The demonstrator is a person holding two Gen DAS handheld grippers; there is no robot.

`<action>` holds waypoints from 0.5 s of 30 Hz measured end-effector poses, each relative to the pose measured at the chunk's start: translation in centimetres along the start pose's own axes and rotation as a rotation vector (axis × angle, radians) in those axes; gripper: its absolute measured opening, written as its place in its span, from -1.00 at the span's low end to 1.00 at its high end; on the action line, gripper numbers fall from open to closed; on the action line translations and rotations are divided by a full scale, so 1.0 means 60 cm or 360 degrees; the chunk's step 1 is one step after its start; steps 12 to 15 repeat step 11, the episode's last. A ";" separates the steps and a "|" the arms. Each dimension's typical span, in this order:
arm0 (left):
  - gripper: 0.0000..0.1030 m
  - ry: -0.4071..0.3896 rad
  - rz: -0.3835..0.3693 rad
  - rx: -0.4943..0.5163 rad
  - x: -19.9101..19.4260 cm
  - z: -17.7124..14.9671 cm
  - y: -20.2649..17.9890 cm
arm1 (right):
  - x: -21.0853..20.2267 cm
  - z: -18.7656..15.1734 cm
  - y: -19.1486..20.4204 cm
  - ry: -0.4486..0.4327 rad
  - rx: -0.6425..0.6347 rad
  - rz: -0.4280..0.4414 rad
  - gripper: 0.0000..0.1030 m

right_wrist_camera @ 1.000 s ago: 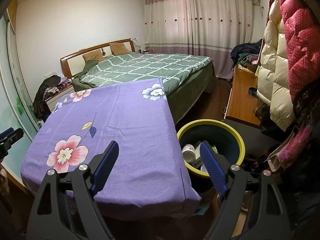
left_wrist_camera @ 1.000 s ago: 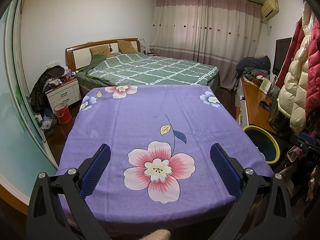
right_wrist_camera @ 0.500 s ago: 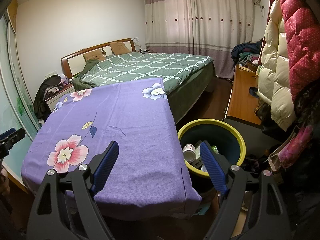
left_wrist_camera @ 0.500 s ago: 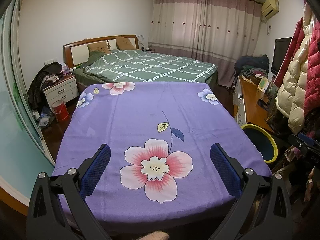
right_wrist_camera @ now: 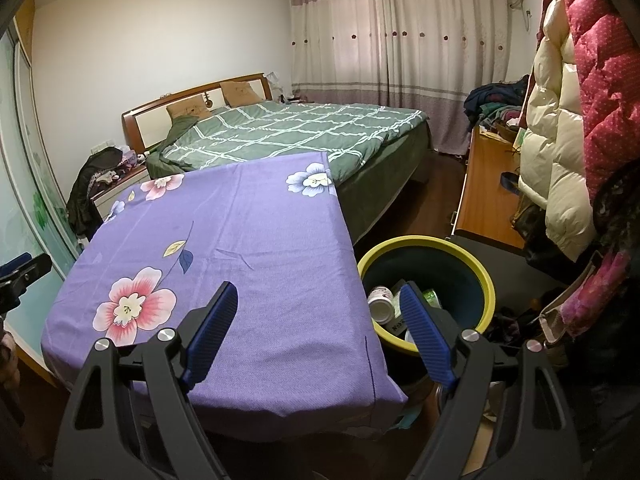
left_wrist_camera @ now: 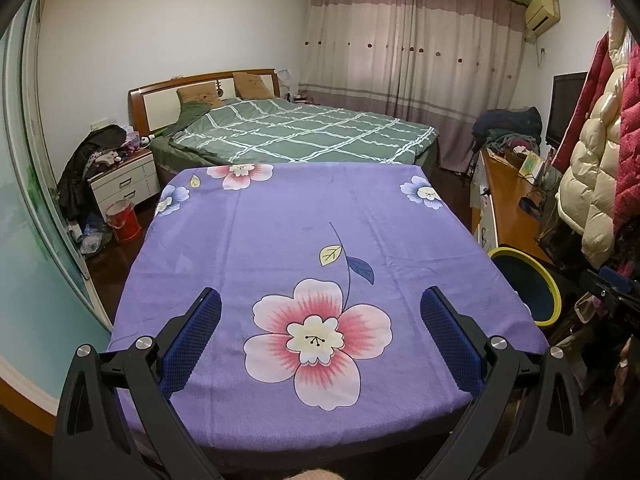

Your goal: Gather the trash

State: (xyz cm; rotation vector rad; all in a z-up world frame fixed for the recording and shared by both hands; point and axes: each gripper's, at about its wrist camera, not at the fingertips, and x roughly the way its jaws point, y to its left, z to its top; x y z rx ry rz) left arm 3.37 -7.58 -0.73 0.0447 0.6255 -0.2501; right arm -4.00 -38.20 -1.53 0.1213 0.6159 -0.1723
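Both tools, left point(left_wrist_camera: 320, 336) and right point(right_wrist_camera: 316, 332), hang with jaws apart and empty over the purple flower-printed tabletop cloth point(right_wrist_camera: 256, 248), which bears no litter. Collected trash, including a white can point(right_wrist_camera: 380, 300), lies in the yellow-rimmed dark bin point(right_wrist_camera: 484, 280) just beside it; any further search is best directed at the floor. Beyond stands a green checked bed point(left_wrist_camera: 304, 136).

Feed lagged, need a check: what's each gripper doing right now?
Left gripper: open, holding nothing.
Right gripper: open, holding nothing.
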 end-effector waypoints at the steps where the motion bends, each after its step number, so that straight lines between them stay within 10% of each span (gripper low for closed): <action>1: 0.91 0.0004 0.0003 -0.0003 0.003 0.001 0.001 | 0.002 0.000 0.003 0.0002 -0.0002 0.0001 0.53; 15: 0.91 0.0160 0.0113 -0.0089 0.148 0.037 0.068 | 0.119 0.048 0.062 0.0076 -0.0068 0.0161 0.73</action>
